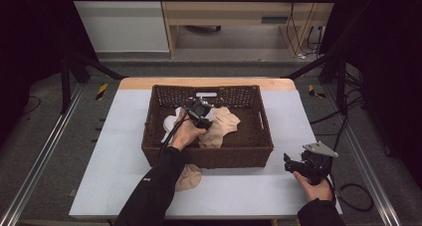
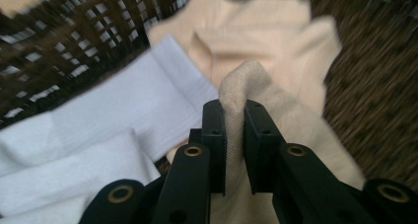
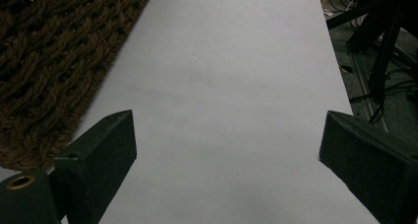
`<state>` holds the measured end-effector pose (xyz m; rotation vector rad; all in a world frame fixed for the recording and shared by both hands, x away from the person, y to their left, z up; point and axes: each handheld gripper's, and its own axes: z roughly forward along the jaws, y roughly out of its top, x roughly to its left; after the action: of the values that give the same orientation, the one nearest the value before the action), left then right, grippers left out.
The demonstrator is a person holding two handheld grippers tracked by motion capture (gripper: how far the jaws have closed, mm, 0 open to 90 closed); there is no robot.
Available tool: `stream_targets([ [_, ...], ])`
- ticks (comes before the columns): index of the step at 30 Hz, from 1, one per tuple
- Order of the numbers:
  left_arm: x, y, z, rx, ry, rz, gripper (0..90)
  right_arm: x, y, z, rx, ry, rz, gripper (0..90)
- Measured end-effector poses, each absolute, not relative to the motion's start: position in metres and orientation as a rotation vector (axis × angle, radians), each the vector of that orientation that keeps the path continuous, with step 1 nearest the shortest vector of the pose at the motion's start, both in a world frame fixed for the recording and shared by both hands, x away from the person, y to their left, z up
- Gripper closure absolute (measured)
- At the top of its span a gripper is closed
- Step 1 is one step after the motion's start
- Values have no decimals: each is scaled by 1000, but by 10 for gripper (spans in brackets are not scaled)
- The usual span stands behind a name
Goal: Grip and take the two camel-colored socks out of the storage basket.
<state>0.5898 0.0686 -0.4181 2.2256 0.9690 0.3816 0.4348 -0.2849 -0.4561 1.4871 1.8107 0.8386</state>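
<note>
Left claw (image 2: 234, 130) pinches beige sock (image 2: 256, 86) between its jaws

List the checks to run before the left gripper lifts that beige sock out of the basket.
1. Grip: left gripper has its jaws pinched on a fold of the beige sock: ok.
2. Only one layer caught: cannot tell.
3. White sock free of the jaws, lying beside them: ok.
4. Basket sits flat on the table: ok.
5. Right gripper open over bare table, away from the lift path: ok.
6. Second beige sock outside the basket's front wall, not yet handled: not ok.
</note>
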Motion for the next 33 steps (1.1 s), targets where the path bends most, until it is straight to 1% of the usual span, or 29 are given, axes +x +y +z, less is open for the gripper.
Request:
stream_targets([
  [3,581,74,-407,2191,917,414,803,435,-285,-456,1484,1810,836,75],
  [11,559,88,-376,1990,844,473,803,434,-286,-455,1482,1808,834,76],
  [18,538,102,-348,1808,828,468,804,432,-290,-454,1493,1795,844,76],
  [22,527,112,-336,1744,812,459,804,432,-290,-454,1490,1796,843,76],
  [33,490,134,-309,1611,754,494,805,432,-292,-454,1493,1786,839,76],
])
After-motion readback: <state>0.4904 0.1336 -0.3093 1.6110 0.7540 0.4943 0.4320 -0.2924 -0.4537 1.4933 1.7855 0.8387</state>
